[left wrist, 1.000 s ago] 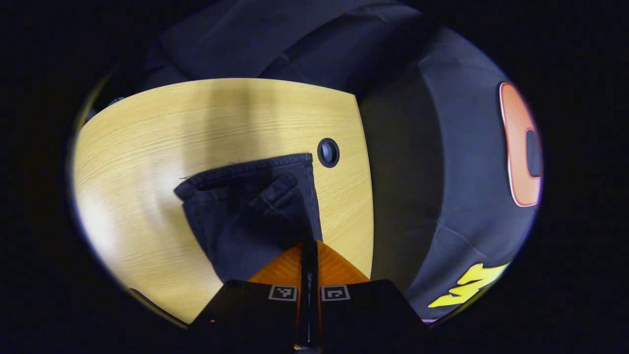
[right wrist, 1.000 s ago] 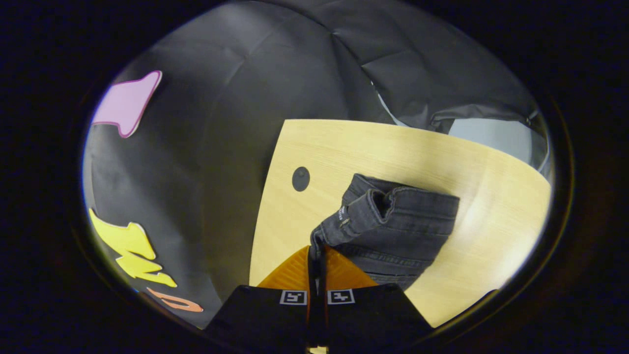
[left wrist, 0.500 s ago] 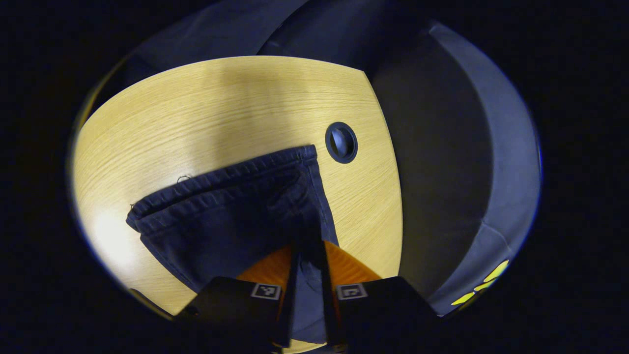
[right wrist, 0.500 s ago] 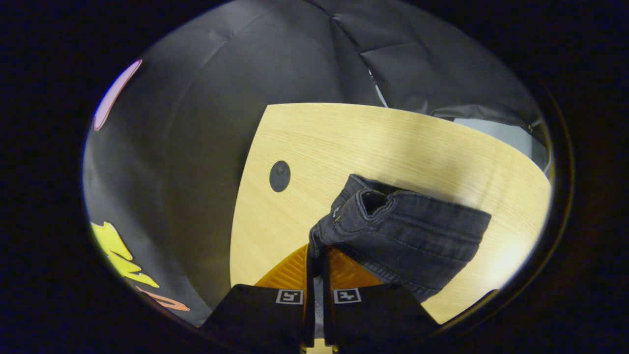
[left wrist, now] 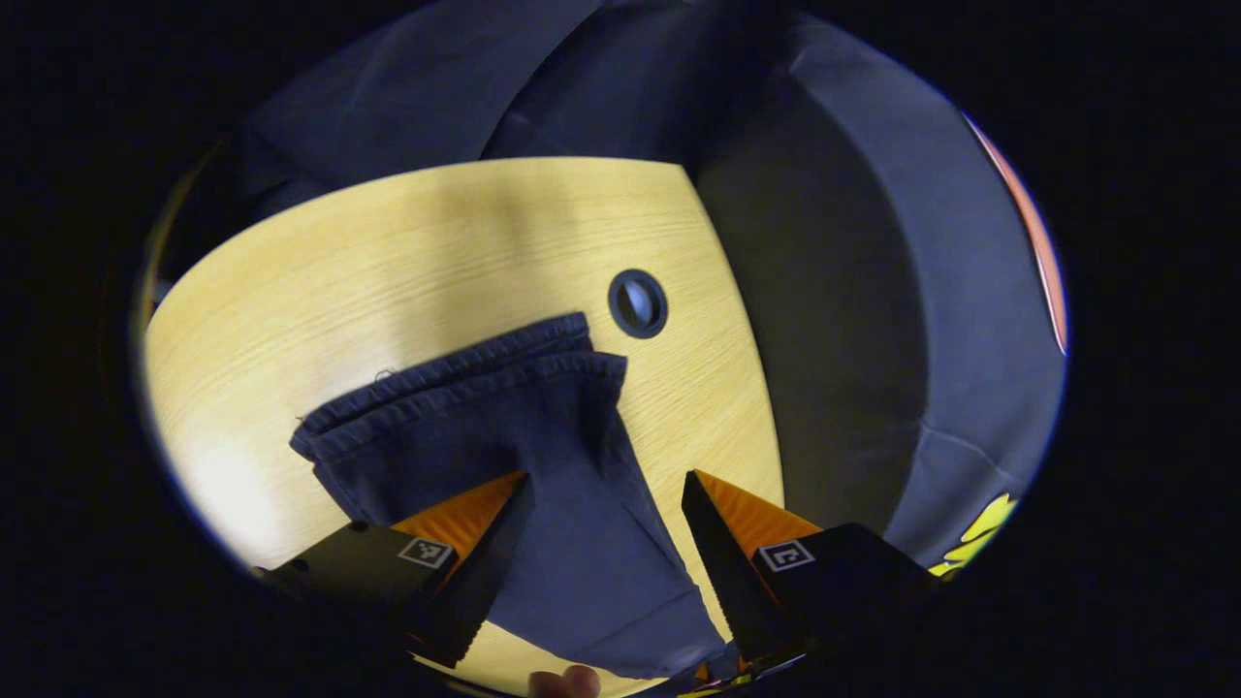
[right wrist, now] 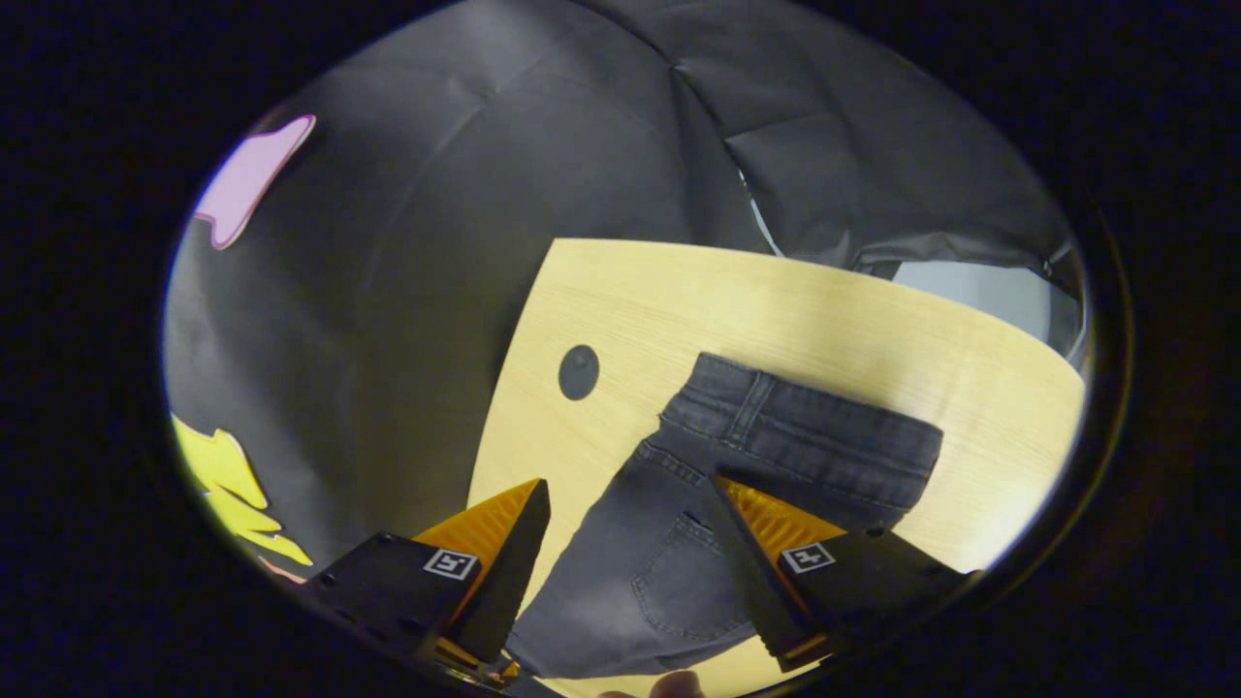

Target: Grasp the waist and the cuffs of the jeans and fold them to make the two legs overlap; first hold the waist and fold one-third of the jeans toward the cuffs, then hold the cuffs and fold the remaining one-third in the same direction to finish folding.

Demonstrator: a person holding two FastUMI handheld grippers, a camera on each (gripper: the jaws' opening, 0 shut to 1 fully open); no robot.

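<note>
Fingers (left wrist: 485, 562) of the left gripper (left wrist: 606, 553) now stand wide apart, where a second ago they pinched the cloth; the right gripper (right wrist: 630, 562) has spread the same way. Between each pair lie the dark denim jeans (left wrist: 543, 456), released and flat on the pale wooden tabletop (left wrist: 388, 262), cuff hems stacked in the left gripper view, waistband (right wrist: 805, 436) laid flat in the right gripper view. A round dark grommet hole (left wrist: 637, 303) sits just beside the cuffs. Letting go suggests the legs-overlap fold is set down; the waist fold likely comes next.
</note>
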